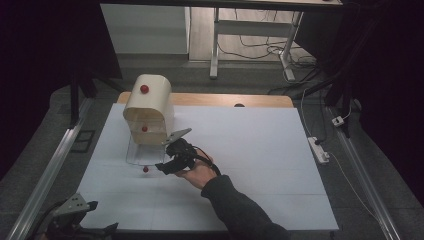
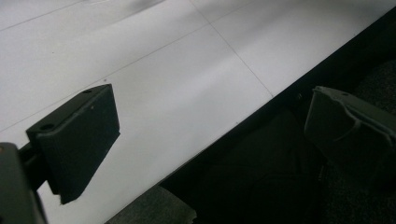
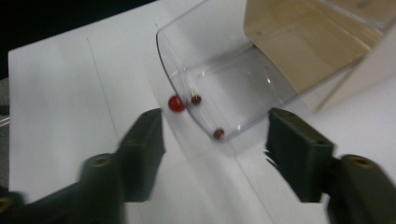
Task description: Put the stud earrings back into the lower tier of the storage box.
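A cream box (image 1: 148, 107) with a rounded top and a red knob (image 1: 144, 89) stands at the back left of the white table (image 1: 260, 160). Its clear door (image 1: 139, 152) lies folded down flat in front of it, with a small red knob (image 1: 145, 169) at the front edge. My right gripper (image 1: 165, 157) hovers just right of that door, open. In the right gripper view the clear door (image 3: 233, 88) and its red knob (image 3: 176, 103) lie just beyond the right gripper (image 3: 217, 140), nothing between the jaws. My left gripper (image 1: 75, 210) rests at the table's near left corner, and the left gripper (image 2: 210, 135) stands open and empty.
A white power strip (image 1: 318, 150) with cables lies off the table's right edge. Metal rails (image 1: 47, 175) run along both sides. Desk legs (image 1: 215, 45) and cables stand beyond the far edge. A bare wooden strip (image 1: 225, 100) shows at the back.
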